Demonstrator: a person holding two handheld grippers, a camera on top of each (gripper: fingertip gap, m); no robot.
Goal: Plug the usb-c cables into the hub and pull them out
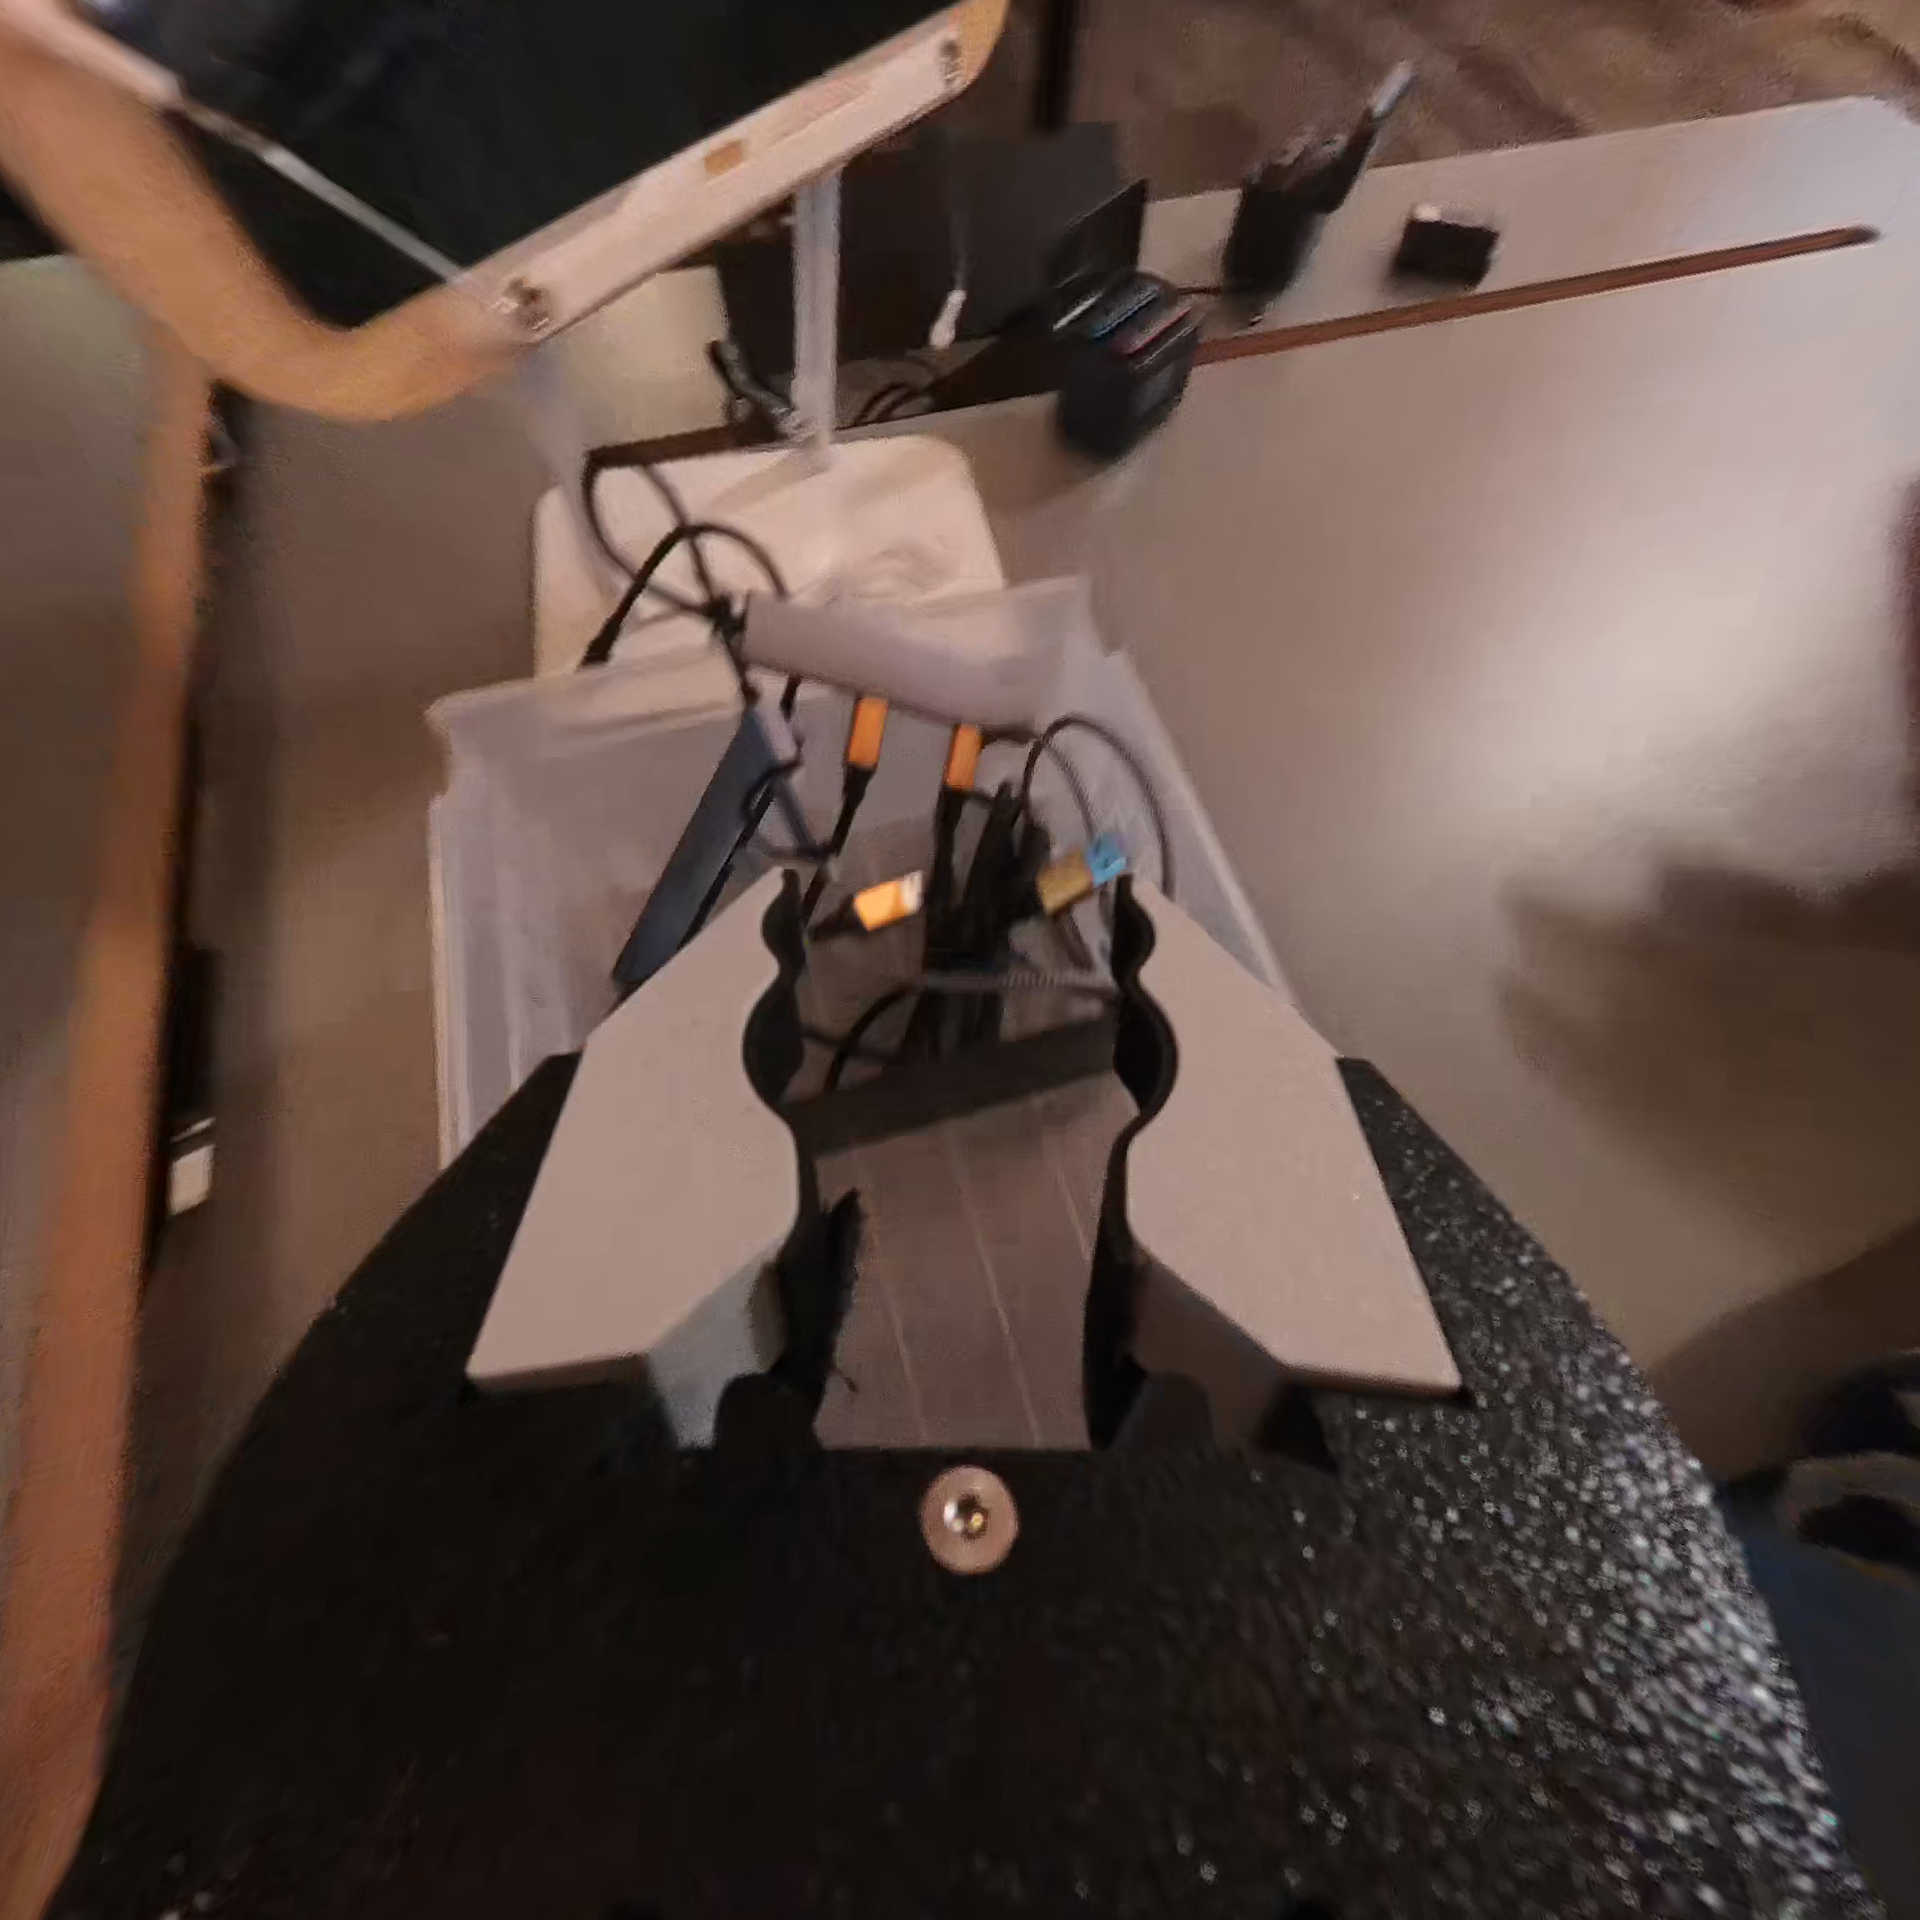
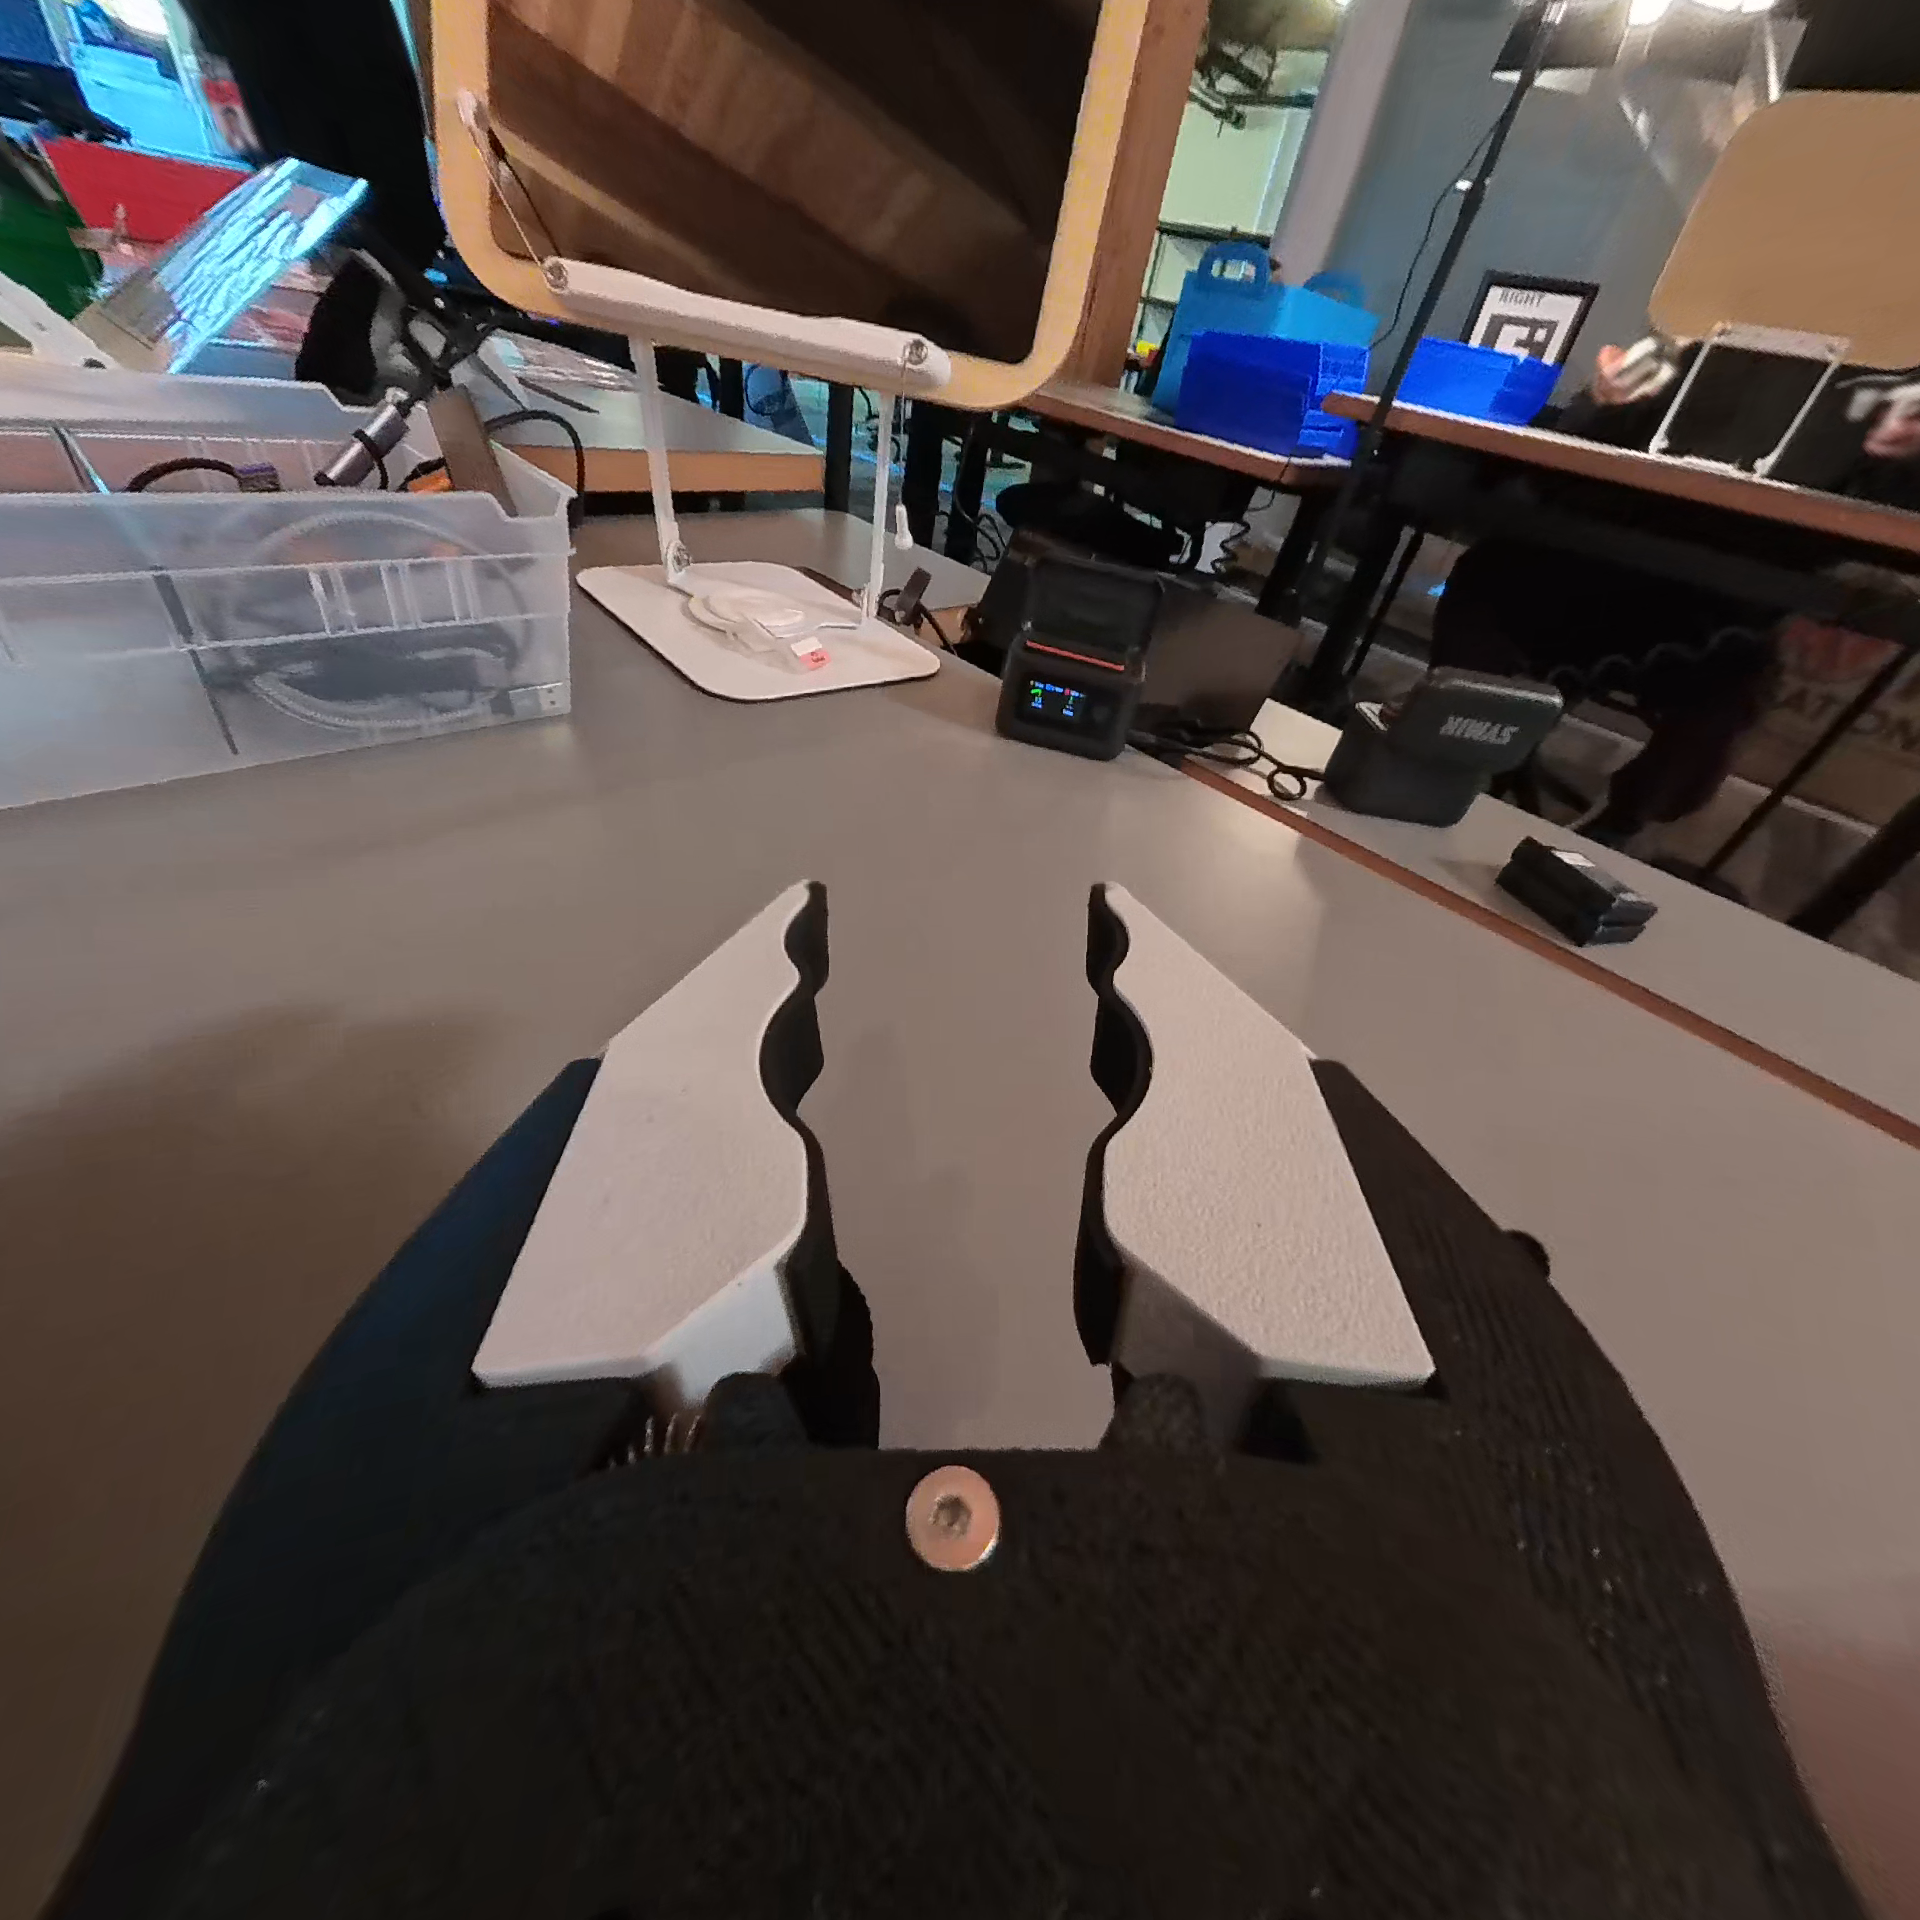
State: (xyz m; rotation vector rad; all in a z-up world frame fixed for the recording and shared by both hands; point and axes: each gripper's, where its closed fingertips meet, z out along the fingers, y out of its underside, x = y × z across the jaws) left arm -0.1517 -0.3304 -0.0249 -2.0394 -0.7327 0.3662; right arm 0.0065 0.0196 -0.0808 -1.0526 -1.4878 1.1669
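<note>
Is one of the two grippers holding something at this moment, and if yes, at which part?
Nothing is held. The left gripper is open above the clear bin of cables, with no cable between its fingers. The right gripper is open over the bare grey table.

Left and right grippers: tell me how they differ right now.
The left gripper hangs over the clear bin of cables, pointing down into it; the right gripper lies low over the bare grey table, with the bin off to its side. The left view is blurred, the right view sharp. Both have open, empty jaws.
</note>
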